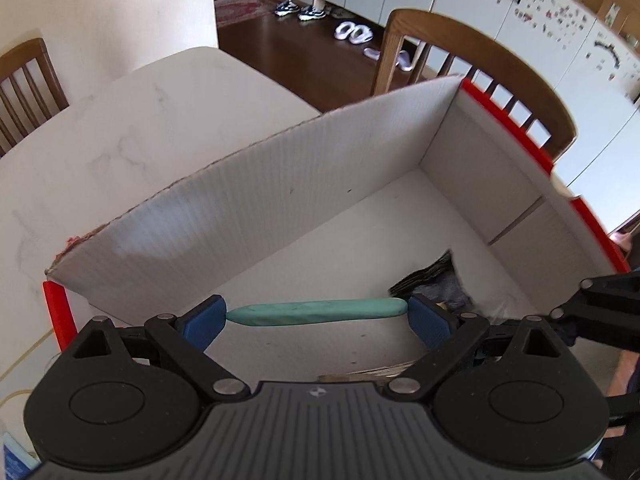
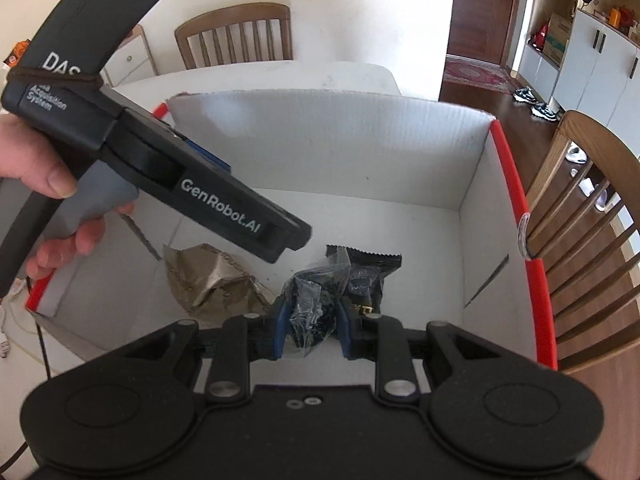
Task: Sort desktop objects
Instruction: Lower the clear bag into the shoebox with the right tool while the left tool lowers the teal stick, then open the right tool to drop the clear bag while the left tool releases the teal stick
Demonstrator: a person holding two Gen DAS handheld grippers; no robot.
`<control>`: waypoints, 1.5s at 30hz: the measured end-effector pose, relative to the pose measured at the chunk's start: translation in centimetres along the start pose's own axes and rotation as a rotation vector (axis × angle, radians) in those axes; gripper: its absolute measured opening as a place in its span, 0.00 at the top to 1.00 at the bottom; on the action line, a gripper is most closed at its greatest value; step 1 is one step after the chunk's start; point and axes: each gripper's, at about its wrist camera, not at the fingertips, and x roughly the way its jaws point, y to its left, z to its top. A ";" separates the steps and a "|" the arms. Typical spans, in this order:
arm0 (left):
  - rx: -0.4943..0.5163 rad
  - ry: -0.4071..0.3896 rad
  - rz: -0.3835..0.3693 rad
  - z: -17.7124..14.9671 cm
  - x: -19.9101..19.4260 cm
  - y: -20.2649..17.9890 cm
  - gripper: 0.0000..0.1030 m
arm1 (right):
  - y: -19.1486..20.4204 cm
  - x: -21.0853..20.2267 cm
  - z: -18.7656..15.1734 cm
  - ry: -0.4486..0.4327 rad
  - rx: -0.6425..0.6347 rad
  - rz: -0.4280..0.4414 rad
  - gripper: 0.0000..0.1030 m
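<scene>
wooden slat-back chair (image 1: 472,76) tucked right behind the table, another one like it (image 2: 236,36) over by the cream wall, dark wood floor (image 1: 296,60), dark sneakers (image 1: 300,10) and white slippers (image 1: 354,33) lying around, fridge covered in magnets (image 1: 560,36), red patterned rug (image 2: 474,74)

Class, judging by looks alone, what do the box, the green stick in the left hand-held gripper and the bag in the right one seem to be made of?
Box: corrugated cardboard, matte white; fine ribbing, frayed brown edge.
Green stick: probably modelling clay, matte; uneven, hand-rolled surface.
Bag: thin clear plastic film, glossy; crinkles and glints, dark contents showing through.
</scene>
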 end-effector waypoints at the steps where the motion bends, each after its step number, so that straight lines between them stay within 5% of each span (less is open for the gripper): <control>1: 0.005 0.006 -0.002 0.0 0.1 0.0 0.05 | 0.0 0.2 0.0 0.005 -0.005 -0.006 0.76; 12: -0.041 0.083 -0.009 0.9 2.0 0.3 0.05 | 0.0 1.3 -0.1 0.020 -0.009 0.026 0.76; 27: -0.081 0.148 -0.025 0.9 3.2 0.3 0.05 | -0.9 0.2 0.0 -0.006 0.014 0.043 0.52; 34: -0.123 0.146 -0.047 0.8 2.9 0.6 0.05 | -0.9 -0.8 -0.2 -0.029 0.012 0.041 0.38; 45: -0.130 0.097 -0.071 0.4 1.3 -0.5 0.03 | -1.3 -2.5 -0.4 -0.051 0.031 0.036 0.36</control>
